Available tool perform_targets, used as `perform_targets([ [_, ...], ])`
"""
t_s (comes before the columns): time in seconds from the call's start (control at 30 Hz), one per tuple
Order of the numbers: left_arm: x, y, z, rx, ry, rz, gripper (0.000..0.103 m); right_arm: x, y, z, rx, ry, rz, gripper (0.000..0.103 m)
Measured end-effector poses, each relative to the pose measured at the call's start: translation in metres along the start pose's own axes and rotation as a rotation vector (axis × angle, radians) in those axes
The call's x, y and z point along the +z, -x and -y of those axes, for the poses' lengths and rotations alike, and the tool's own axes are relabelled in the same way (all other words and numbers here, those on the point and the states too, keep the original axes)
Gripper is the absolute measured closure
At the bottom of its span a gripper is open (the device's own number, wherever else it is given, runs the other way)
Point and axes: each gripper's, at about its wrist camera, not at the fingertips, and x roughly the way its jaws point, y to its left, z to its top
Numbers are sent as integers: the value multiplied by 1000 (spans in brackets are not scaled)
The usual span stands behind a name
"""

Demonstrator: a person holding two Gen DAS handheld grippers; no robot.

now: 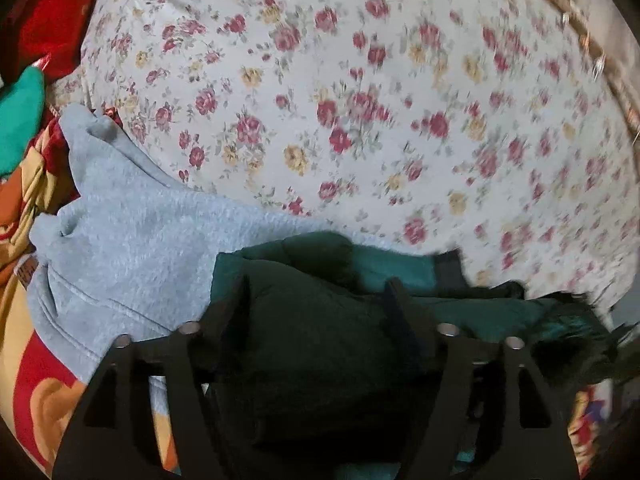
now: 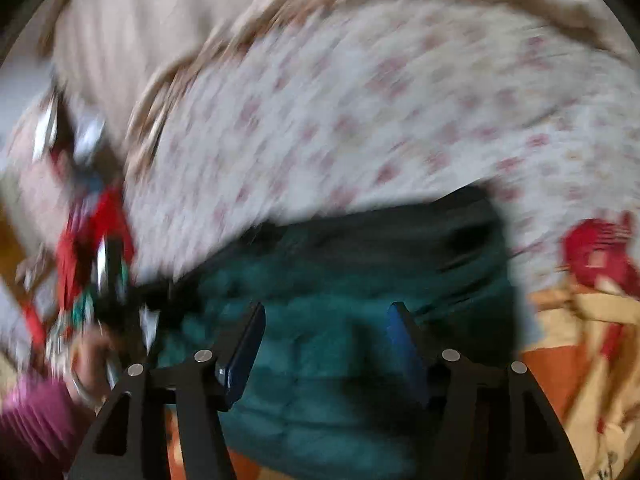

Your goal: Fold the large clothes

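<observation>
A dark green jacket (image 1: pixel 320 340) lies bunched on a flowered sheet (image 1: pixel 360 100) that covers what looks like a bed, and everything else is told from that jacket. The left tool (image 1: pixel 316 292) sits low over the jacket's near side with its jaws apart; padded cloth bulges up between them, but the pads do not seem to press on it, so the garment appears to rest under its own weight, not in a grip. To the jacket's left lies a pale grey fleece (image 1: pixel 128 240), and beyond that a heap of red, orange and green clothes (image 1: pixel 24 128), probably waiting their turn. The right-wrist view is badly blurred. It shows the right tool (image 2: pixel 326 316) also with jaws apart above the jacket (image 2: pixel 340 280), blue pads clear of the cloth on either side. Left of the jacket in that view a hand (image 2: pixel 92 364) in a pink sleeve (image 2: pixel 36 416) shows. Both tools standing wide over one garment suggests a fold just laid down, or a fresh grip being sought.
</observation>
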Motion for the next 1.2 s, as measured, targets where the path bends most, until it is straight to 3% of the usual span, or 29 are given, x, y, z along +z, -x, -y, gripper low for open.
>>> perform_targets([
  [0.13,5,25,-3,-22,-4,37,23,23,-79,-29,-31,83,-91,42],
  [0.2,4,34,-2,-22,-20,41,23,34,-111,-26,-74,53,-108,42],
  [0.37,-3,40,10,4,-86,51,23,36,-173,-7,-75,-58,-217,41],
  [0.5,-8,31,19,24,-106,52,23,42,-163,-4,-46,-71,-234,41],
  [0.57,-10,25,23,40,-119,58,23,48,-137,4,-26,-72,-196,41],
  [0.63,-12,14,29,68,-142,52,23,53,-115,14,-69,-58,-149,41],
  [0.73,-13,-7,33,128,-164,40,23,57,-95,38,-211,-3,-111,41],
  [0.8,-16,-21,31,162,-158,29,23,57,-95,58,-293,10,-115,41],
  [0.87,-18,-35,27,178,-155,15,23,51,-103,78,-321,-4,-128,41],
  [1.0,-23,-47,24,202,-166,29,16,42,-126,95,-311,-16,-160,35],
  [1.2,-26,-56,19,204,-153,35,14,37,-134,100,-277,2,-136,26],
])
